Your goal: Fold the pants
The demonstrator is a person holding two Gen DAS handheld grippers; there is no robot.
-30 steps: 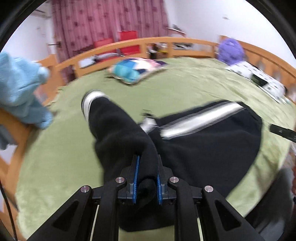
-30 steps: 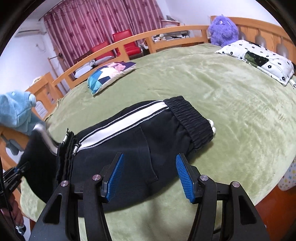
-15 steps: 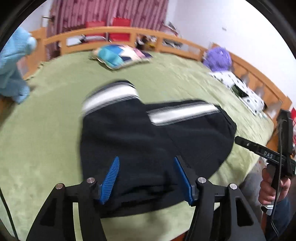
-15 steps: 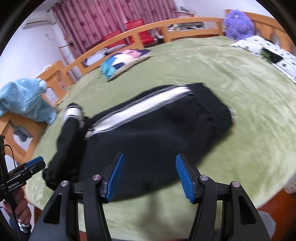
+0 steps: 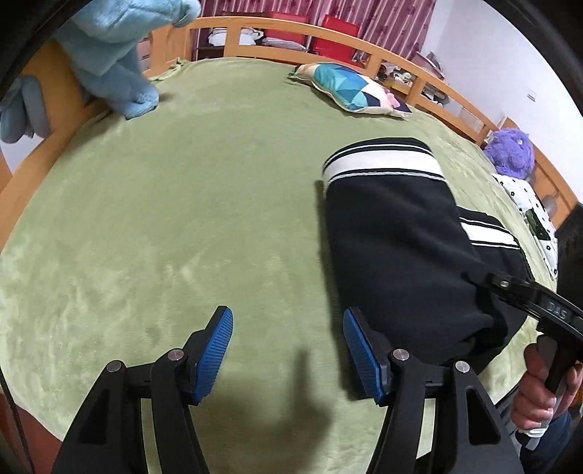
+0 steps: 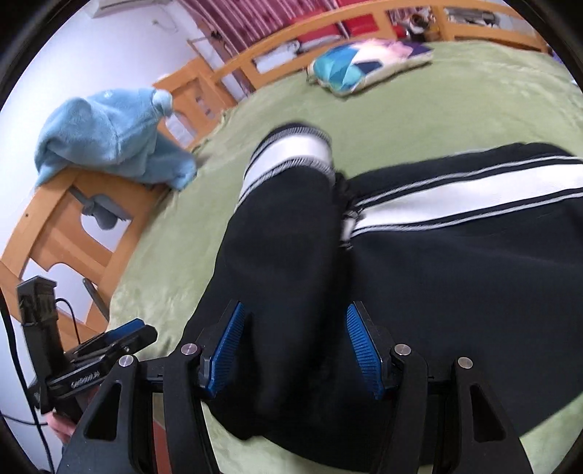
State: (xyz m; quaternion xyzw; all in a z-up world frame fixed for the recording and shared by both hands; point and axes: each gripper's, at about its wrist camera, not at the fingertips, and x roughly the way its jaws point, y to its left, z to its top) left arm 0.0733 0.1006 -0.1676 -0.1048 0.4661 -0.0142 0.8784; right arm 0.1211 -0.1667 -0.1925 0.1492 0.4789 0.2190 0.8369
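Lying folded on the green bed [image 5: 153, 226], the black pants [image 5: 397, 237] showed white side stripes. The left tool [image 5: 288, 350], just opened, held nothing, pants to its right. The right tool [image 6: 295, 350] gaped over the near leg, not gripping.

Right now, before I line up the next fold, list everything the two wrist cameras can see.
pants: 1, black with white side stripes, partly folded on the bed, one leg laid across the rest
blanket: 1, green, covering the bed
bed rail: 1, light wood, around the bed
patterned pillow: 1, blue, white and pink, far side
blue plush: 1, light blue, on the bed's corner frame
purple plush: 1, far right by the rail
spotted pillow: 1, white with dark spots, right edge
red chairs: 2, behind the rail
curtain: 1, dark pink, background
left gripper: open over bare blanket, empty
right gripper: open, over the folded leg
hand: holding the right gripper's handle
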